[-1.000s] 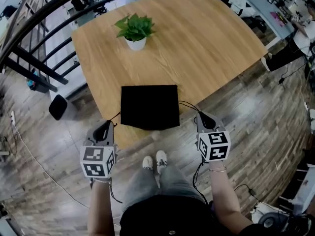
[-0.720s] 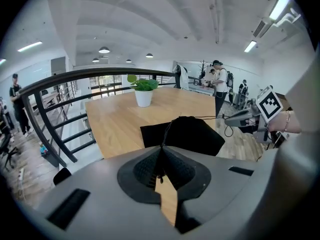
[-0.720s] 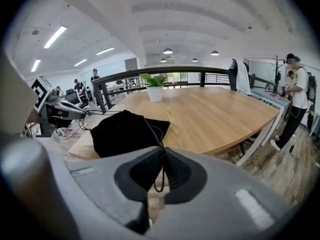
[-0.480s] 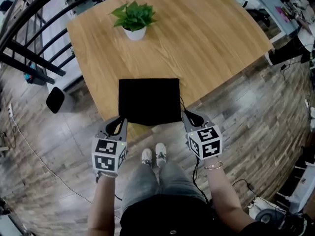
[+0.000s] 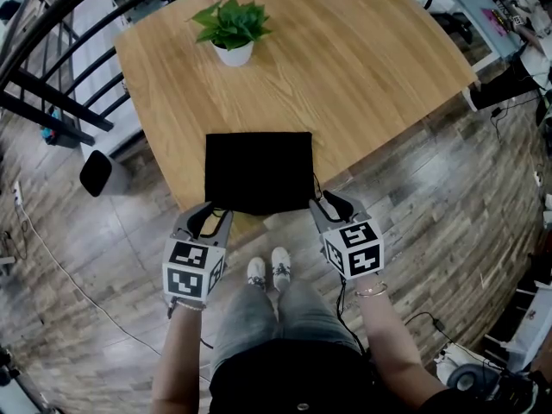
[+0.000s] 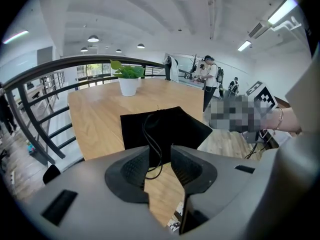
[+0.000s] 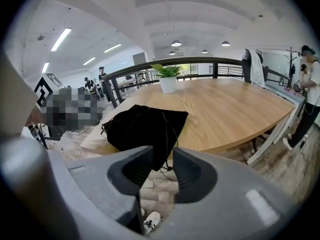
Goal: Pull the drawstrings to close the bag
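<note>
Head view: the black drawstring bag [image 5: 259, 172] is lying flat at the bench's [image 5: 362, 67] near edge, with a hand-held gripper at each near corner.

Left gripper view: the left hand-held gripper [image 5: 210, 218] is opening, its drawstring [image 6: 145, 131] lying loose between the jaws.

Right gripper view: the right hand-held gripper [image 5: 326, 203] is opening too, its cord [image 7: 166, 134] hanging unclamped between the jaws.
</note>
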